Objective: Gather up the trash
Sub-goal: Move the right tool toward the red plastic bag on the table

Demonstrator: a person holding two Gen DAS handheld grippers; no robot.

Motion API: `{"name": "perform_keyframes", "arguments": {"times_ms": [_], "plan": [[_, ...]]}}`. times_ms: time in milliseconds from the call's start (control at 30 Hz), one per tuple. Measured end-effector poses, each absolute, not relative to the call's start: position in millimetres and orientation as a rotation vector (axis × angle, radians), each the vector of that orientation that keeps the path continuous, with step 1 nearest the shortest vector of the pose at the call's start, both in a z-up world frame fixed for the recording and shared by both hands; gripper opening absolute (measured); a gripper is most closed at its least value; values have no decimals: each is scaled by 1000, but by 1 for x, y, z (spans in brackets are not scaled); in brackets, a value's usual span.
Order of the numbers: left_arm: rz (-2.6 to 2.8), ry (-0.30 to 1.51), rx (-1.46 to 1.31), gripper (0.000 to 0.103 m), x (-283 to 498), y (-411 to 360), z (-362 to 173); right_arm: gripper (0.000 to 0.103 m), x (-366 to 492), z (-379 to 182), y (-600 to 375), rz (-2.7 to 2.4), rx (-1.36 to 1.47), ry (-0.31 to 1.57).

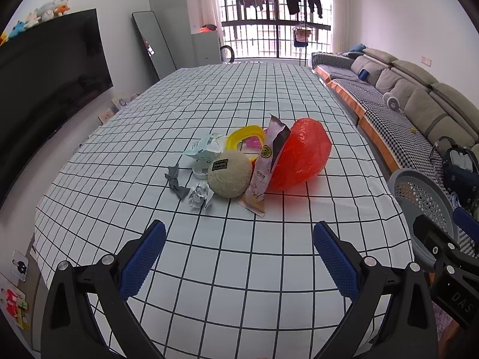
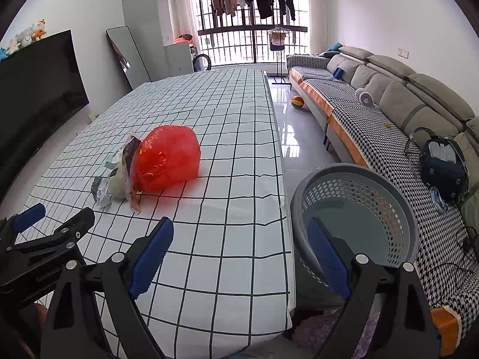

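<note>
A pile of trash lies mid-table: a red plastic bag, a pink snack wrapper, a beige round ball, a crumpled paper, a grey twisted wrapper, a yellow plastic ring and a white-green packet. A grey perforated basket stands beside the table's right edge. My left gripper is open and empty, short of the pile. My right gripper is open and empty over the table edge, next to the basket.
The table has a white checked cloth. A grey sofa with a dark bag runs along the right. A TV and a mirror stand on the left. A striped ball lies on the floor.
</note>
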State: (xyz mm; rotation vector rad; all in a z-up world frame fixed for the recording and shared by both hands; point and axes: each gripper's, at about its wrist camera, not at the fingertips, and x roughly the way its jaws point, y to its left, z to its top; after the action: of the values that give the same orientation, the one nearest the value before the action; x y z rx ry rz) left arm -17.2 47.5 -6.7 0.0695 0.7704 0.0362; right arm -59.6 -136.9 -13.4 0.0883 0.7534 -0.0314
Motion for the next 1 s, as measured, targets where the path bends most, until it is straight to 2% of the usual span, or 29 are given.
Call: {"name": "perform_keyframes", "arguments": {"times_ms": [1000], "plan": [[57, 778, 45, 97, -19, 70, -17, 87, -55, -21, -118, -15, 64, 760]]}}
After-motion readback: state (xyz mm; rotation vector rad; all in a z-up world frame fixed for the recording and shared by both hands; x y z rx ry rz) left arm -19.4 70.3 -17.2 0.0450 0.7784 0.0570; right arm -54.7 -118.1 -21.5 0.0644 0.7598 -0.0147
